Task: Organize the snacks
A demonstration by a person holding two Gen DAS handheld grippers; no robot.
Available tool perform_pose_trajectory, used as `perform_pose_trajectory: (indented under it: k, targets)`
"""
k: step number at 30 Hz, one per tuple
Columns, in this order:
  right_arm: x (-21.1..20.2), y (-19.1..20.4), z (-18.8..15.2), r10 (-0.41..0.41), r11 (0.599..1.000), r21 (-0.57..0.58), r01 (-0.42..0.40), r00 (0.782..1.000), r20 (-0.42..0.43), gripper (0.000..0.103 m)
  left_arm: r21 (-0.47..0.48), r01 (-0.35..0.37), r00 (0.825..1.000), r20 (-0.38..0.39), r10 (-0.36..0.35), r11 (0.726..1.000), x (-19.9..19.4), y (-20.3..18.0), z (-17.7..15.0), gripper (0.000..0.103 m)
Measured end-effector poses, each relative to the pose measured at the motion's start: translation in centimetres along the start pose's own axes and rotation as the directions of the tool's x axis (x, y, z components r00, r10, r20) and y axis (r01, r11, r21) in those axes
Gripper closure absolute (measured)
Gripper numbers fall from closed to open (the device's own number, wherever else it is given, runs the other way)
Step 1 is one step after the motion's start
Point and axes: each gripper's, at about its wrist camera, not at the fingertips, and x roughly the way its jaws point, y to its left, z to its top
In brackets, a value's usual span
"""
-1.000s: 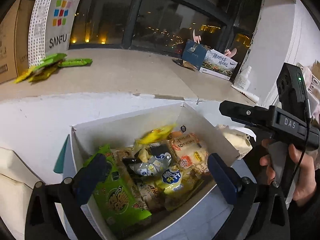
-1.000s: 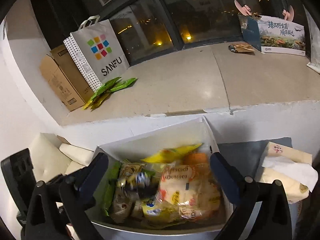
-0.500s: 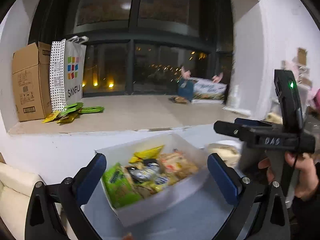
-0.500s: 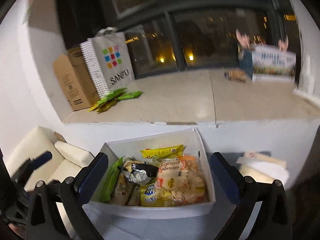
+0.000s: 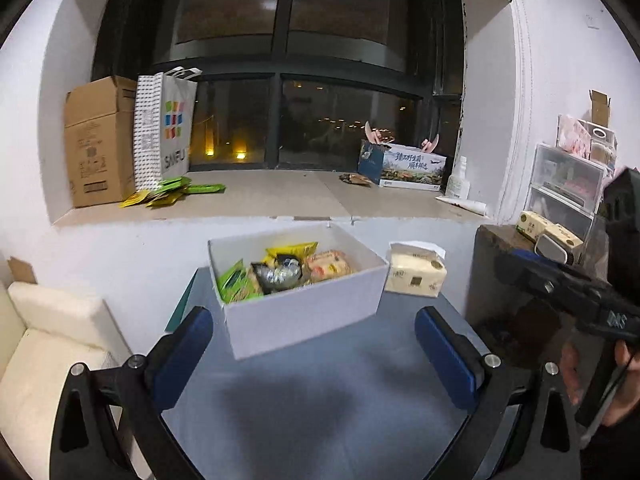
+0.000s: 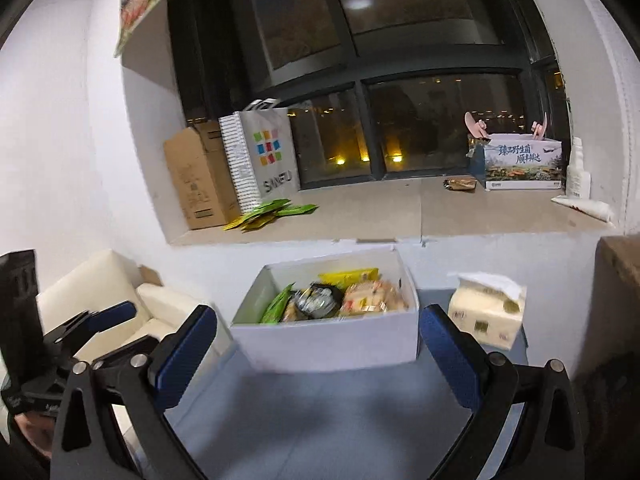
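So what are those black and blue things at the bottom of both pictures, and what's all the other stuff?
Those are two claws, and a person holds one in each hand like big tongs. Each claw has a tiny camera that looks out between its blue fingers, so you get one picture from the left claw and one from the right claw. Both claws are open and hold nothing.

In the left claw's picture you can also see the other claw at the right edge, with the person's hand gripping its handle.

On the grey table stands a white box full of snack packets. Beside it sits a pack of tissues. Behind, on the window ledge, there are a cardboard box, a shopping bag and some more green and yellow packets.
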Motion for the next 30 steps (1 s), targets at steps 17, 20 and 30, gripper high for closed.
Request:
perform_pose_trajectory:
  k: [17,20,30]
  targets:
    - [-5.5,3.0,-6.4,-0.020,1.000,-0.023,0.018,0.997,-0.069,0.000,-0.030,0.026,0.998,-0.059,-0.028,0.999,-3.5,-0.2,-3.2,0.000]
    - [-5.5,3.1,-6.5,-0.028,0.999,-0.029,0.026,0.997,-0.073,0.000,-0.030,0.029,0.998,-0.059,-0.031,0.999,-3.4,-0.3,-3.1,0.000]
    - [-5.7,3.3,-6.5,-0.032,0.999,-0.037,0.029,0.997,-0.074,0.000,-0.021,0.035,0.997,-0.068,-0.036,0.999,-3.0,-0.7,-2.9,0.000]
